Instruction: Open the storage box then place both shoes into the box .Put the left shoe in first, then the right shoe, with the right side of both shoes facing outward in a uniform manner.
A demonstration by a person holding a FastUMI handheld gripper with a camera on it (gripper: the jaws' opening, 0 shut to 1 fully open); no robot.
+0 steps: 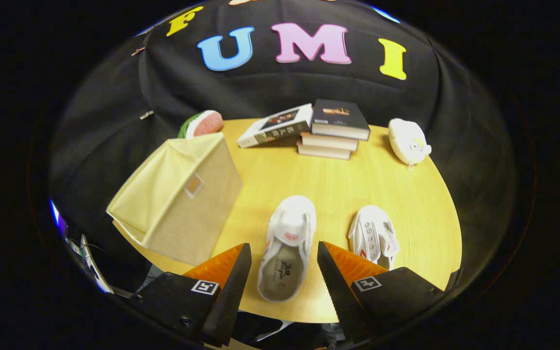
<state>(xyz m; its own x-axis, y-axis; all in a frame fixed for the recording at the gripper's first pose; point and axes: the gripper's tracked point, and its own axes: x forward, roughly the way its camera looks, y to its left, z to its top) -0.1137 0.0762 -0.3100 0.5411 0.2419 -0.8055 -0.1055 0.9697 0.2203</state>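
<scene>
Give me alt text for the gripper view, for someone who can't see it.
The gripper hangs open over a round wooden table, one white canvas shoe between its jaws and a second white shoe beyond the right one. A beige fabric storage box stands left; stacked books and two plush toys lie beyond.
</scene>
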